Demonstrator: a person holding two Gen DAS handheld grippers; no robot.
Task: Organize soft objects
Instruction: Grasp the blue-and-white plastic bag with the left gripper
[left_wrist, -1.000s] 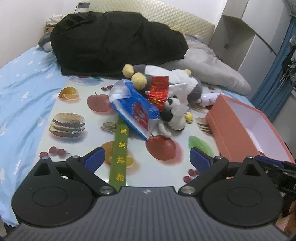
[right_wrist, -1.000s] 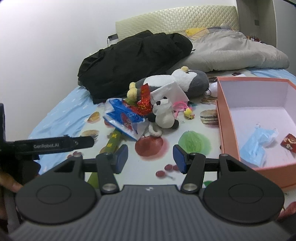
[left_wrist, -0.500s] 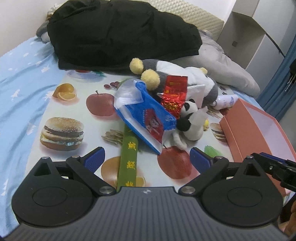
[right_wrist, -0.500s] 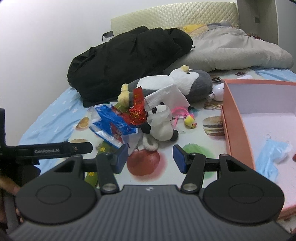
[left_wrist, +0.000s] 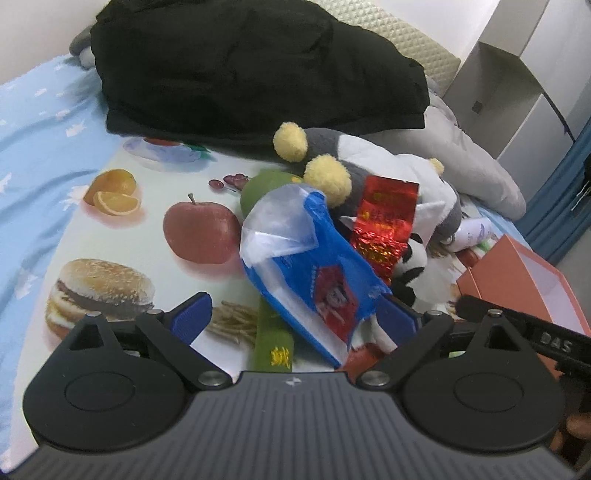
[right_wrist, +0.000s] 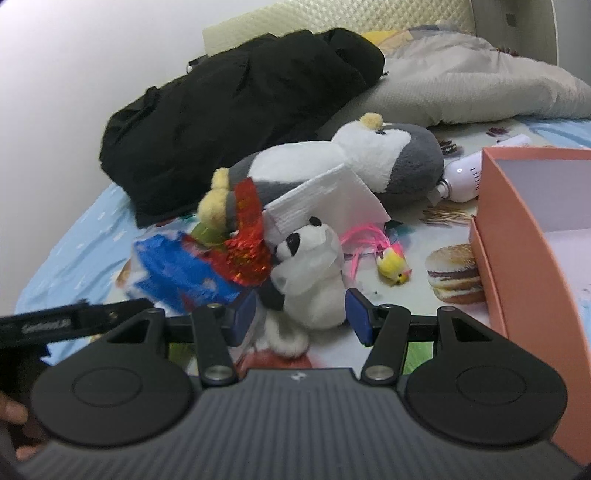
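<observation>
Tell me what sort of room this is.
Most likely a bedroom. The things lie on a bed: a quilted headboard at the back, a blue star-print sheet under a food-print mat, and a grey duvet bunched beside a black coat.

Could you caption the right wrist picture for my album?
Open right gripper closes in around a small panda toy beside an orange box.

The bed (left_wrist: 33, 122) carried a food-print mat (left_wrist: 110, 229), with a black coat (left_wrist: 240, 62) at twelve o'clock and an orange box (right_wrist: 517, 229) at three.
</observation>
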